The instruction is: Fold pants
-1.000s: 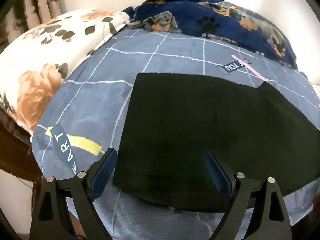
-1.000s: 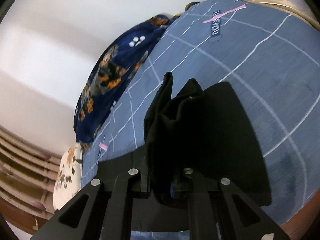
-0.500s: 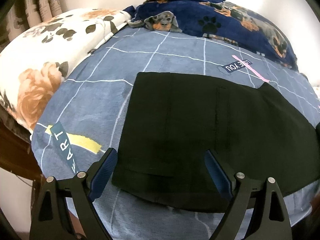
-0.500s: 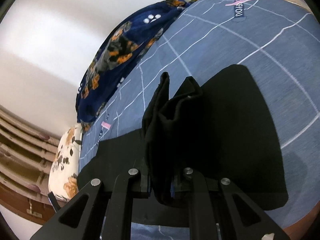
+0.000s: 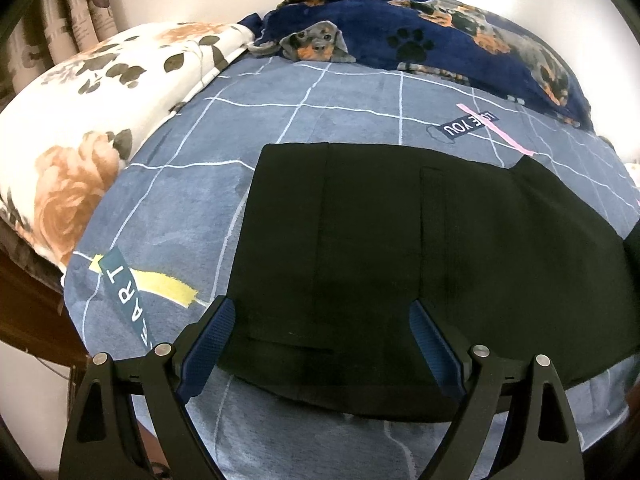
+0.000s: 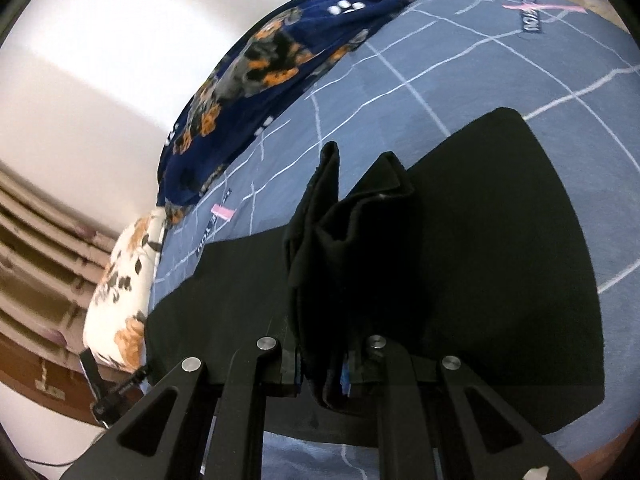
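Black pants [image 5: 400, 240] lie spread flat across a blue grid-patterned bedsheet [image 5: 180, 208]. My left gripper [image 5: 322, 332] hovers open just above their near edge, blue pads wide apart and nothing between them. In the right wrist view my right gripper [image 6: 322, 368] is shut on a bunched, lifted fold of the pants [image 6: 344, 248]. That fold stands up between the fingers, while the rest of the pants [image 6: 500, 240] lies flat on the sheet [image 6: 520, 64] behind it.
A navy blanket with dog prints [image 5: 440, 44] is heaped along the far side by the wall. A white floral pillow [image 5: 80, 120] sits at the left with curtains behind it. The bed's near edge drops off below the grippers.
My right gripper has carried the lifted fold sideways over the flat part of the pants, and its view has rolled. The left gripper has stayed where it was.
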The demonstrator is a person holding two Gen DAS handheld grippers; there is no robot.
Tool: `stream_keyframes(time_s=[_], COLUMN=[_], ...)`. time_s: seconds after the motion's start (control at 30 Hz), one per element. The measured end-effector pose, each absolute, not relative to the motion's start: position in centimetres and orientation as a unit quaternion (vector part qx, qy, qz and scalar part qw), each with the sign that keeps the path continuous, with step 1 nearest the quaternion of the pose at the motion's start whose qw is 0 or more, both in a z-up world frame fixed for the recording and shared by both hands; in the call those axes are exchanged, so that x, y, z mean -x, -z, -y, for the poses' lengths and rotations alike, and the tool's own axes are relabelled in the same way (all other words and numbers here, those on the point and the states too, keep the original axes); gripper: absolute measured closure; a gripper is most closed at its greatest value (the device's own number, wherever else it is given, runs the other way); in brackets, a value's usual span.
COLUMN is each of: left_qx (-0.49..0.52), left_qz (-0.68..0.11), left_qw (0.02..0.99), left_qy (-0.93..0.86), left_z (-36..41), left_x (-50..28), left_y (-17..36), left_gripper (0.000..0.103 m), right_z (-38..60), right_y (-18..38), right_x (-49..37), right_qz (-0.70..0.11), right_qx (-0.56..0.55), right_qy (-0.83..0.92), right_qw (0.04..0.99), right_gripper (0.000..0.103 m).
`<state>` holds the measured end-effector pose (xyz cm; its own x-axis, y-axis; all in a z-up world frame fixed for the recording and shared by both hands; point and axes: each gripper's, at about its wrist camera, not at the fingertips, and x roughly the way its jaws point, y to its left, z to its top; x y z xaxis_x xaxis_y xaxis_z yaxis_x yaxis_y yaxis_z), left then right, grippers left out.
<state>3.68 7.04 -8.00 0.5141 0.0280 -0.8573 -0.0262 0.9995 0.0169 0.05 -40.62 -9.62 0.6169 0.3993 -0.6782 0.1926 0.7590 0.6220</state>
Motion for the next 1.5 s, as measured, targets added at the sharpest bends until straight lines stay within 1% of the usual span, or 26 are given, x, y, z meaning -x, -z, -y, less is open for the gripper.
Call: stream_keyframes(time_s=[0.17,0.6,1.5], left_qx=[-0.002,-0.024,-0.032], left_qz=[-0.493,-0.49,-0.49], left_qw=[0.87,0.872,0.871], left_qy=[-0.011,-0.005,-0.008], left_z=[-6.9,-5.9,-5.6], left_x=[-3.6,-3.5,-3.5], left_y=[8.0,8.1,8.3], left_gripper=[0.014,0.014,0.014], right_z=[38.6,35.3,32.0], right_y=[9.6,9.8,9.5], right_x=[-0.4,-1.1,-1.6], right_qz=[-0.445,-0.459,-0.465], right_qx=[-0.312,-0.277,-0.235], right_qy=[-0.072,-0.094,-0.105], right_qw=[0.837,0.839,0.847], right_gripper=[0.089,0.089,0.087])
